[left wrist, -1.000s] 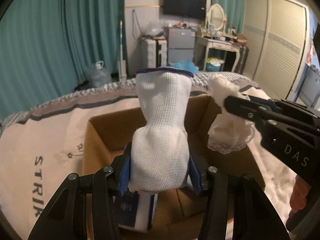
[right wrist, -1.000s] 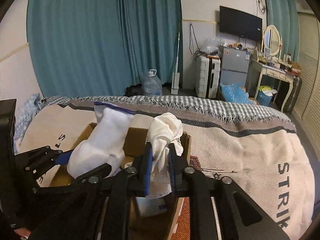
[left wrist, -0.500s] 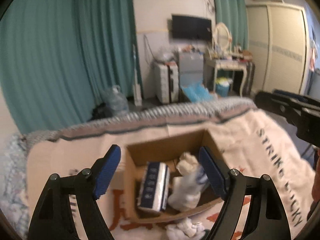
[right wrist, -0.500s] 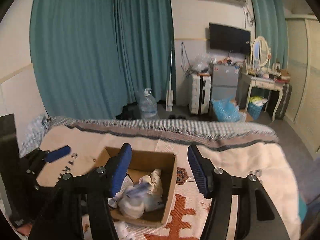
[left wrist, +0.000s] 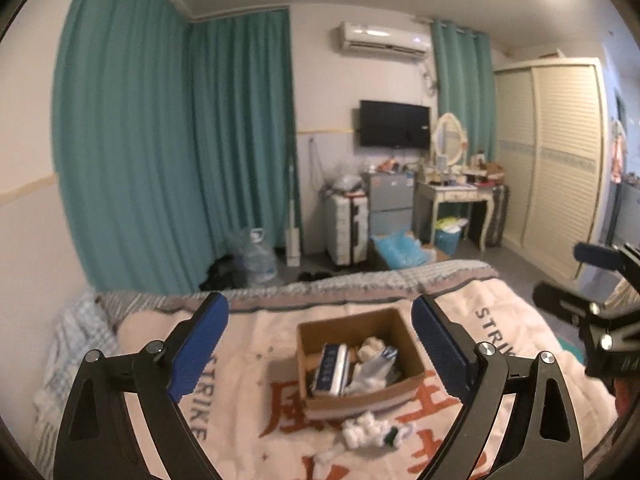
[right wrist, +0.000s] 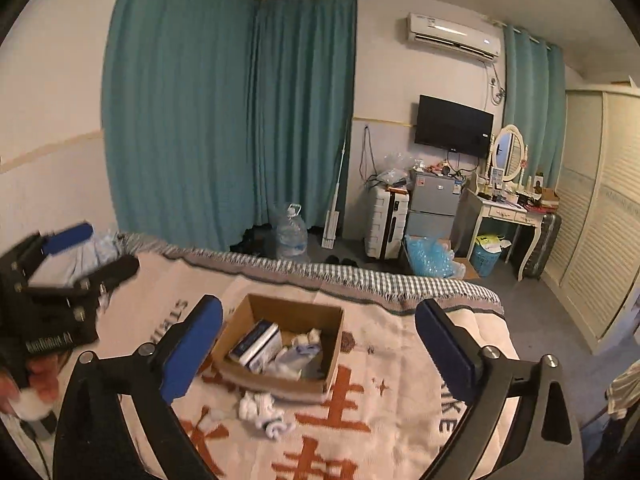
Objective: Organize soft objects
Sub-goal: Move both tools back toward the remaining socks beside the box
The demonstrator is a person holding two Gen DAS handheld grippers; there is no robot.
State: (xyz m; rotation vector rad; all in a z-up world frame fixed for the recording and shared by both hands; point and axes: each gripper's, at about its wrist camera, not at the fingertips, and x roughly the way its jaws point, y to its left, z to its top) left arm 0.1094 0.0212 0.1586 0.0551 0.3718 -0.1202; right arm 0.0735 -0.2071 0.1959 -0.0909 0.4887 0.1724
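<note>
You've dropped both cloths into the box and pulled back. Both grippers are spread, empty. Loose socks lie at 6 o'clock, nearer your right.

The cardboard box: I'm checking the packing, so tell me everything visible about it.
The box is plain brown cardboard, open-topped, sitting flat on the blanket on the bed. Inside lie a white pack with a dark blue band near its left wall and crumpled white soft items beside it. More white pieces lie on the blanket in front, outside it. Neither gripper touches it.
</note>
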